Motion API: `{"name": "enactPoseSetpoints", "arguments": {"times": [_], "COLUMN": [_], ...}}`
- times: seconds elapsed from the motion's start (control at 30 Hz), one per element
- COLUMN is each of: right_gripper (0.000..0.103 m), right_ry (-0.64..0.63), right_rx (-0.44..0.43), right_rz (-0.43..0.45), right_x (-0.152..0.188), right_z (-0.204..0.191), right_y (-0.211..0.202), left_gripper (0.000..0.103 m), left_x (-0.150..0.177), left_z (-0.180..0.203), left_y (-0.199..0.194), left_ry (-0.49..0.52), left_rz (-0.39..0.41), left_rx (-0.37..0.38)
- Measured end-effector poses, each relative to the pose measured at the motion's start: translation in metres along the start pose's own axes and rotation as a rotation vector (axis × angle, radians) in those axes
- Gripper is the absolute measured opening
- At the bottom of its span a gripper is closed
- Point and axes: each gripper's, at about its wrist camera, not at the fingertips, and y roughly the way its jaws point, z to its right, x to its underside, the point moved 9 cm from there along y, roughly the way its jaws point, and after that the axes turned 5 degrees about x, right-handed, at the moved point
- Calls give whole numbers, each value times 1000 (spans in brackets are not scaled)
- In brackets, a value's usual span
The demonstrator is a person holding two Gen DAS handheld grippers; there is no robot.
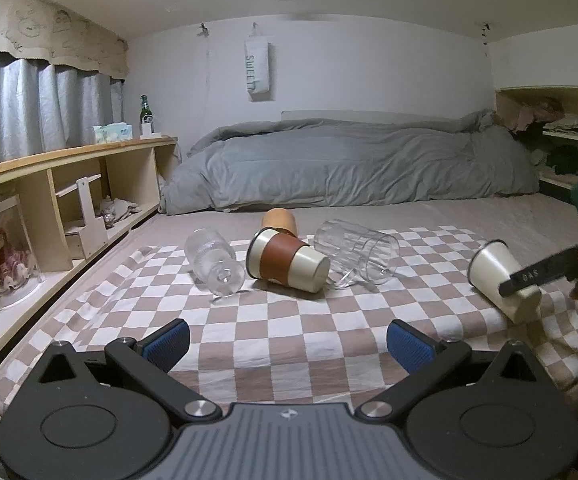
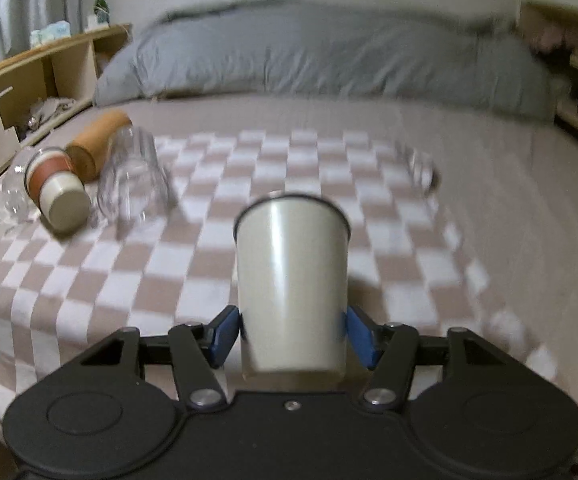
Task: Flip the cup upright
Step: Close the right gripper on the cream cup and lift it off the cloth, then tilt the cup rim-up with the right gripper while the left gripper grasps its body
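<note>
A cream cup (image 2: 291, 280) sits between the blue pads of my right gripper (image 2: 292, 330), which is shut on its lower body. In the left wrist view the same cup (image 1: 493, 276) is tilted, rim up-left, held over the right side of the checkered cloth (image 1: 273, 320). My left gripper (image 1: 287, 342) is open and empty, low over the cloth's front. A cream cup with a brown sleeve (image 1: 287, 262) lies on its side at mid cloth. Two clear glasses (image 1: 215, 264) (image 1: 355, 254) lie beside it. A tan cup (image 1: 279, 220) lies behind.
A grey duvet (image 1: 349, 164) is heaped at the back of the bed. A wooden shelf (image 1: 69, 184) with a bottle, tissues and a doll case runs along the left. Another clear glass (image 2: 419, 168) lies at the cloth's far right.
</note>
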Motion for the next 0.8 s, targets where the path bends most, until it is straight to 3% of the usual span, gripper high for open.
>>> {"name": "enactPoseSetpoints", "arguments": {"times": [0.2, 0.37, 0.4, 0.47, 0.53, 0.7, 0.8], "right_gripper": [60, 61, 61, 74, 79, 79, 77], "right_ry": [-6, 1, -5, -1, 16, 88, 131], "right_rx": [12, 2, -10, -45, -70, -100, -117], "right_rz": [40, 27, 16, 14, 30, 71, 75], "right_x": [-13, -23, -24, -25, -32, -50, -57], "right_z": [-7, -7, -7, -6, -2, 17, 29], "right_y": [12, 23, 22, 17, 10, -4, -6], "left_gripper": [103, 103, 103, 103, 102, 101, 96], "left_x": [0, -4, -7, -14, -24, -47, -49], "left_z": [14, 32, 39, 53, 71, 123, 150], "left_y": [7, 20, 24, 29, 35, 71, 102], "left_ry": [21, 25, 32, 45, 58, 62, 36], "left_rz": [-7, -34, -43, -56, -60, -127, -184], "left_rx": [11, 74, 102, 169, 243, 418, 487]}}
